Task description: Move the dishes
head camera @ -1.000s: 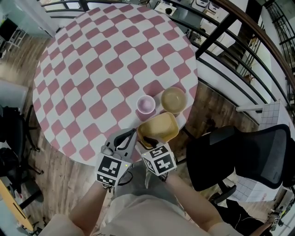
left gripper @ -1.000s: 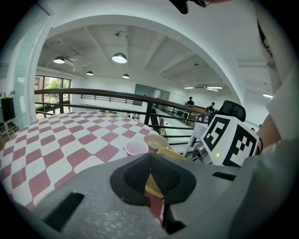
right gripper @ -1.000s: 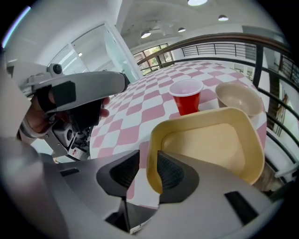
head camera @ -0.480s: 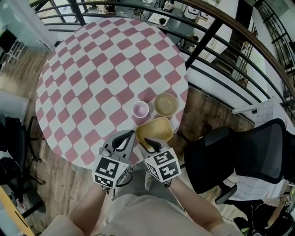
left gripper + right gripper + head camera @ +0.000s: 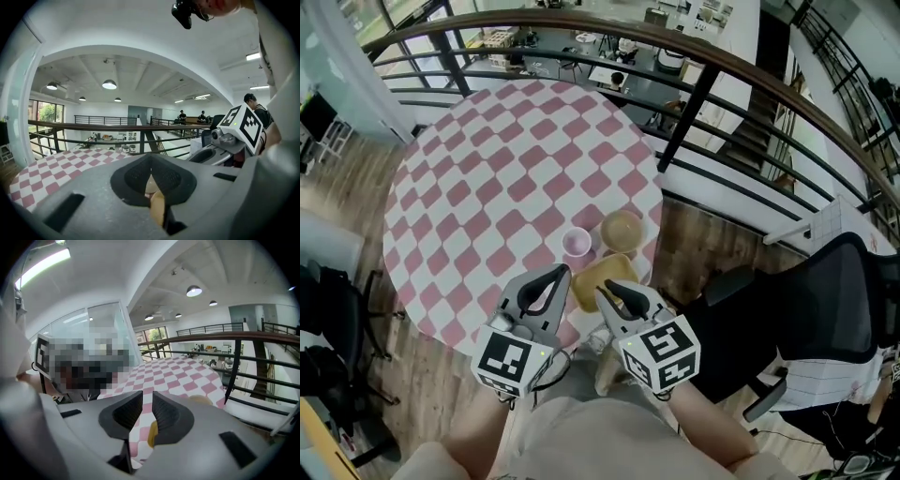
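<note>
Dishes: three sit close together by the near right edge of the round table with the pink-and-white checked cloth: a yellow rounded-oblong dish, a small pink bowl and a round tan bowl.
Long axis: the yellow dish lies lengthwise along the table's near edge, right at the rim. All three dishes open upward.
Left: my left tongs hang above the near edge, just left of the yellow dish, tips pressed together on nothing.
Right: my right tongs hang above the yellow dish. Their jaws have just been closing to a narrow gap, and only checked cloth shows between them.
Around: a dark metal railing with a brown handrail curves past the far and right edges. A black office chair stands right of the table.
Hidden: my right tongs cover the yellow dish's near right part. In both gripper views the dishes are mere slivers behind the jaws.
</note>
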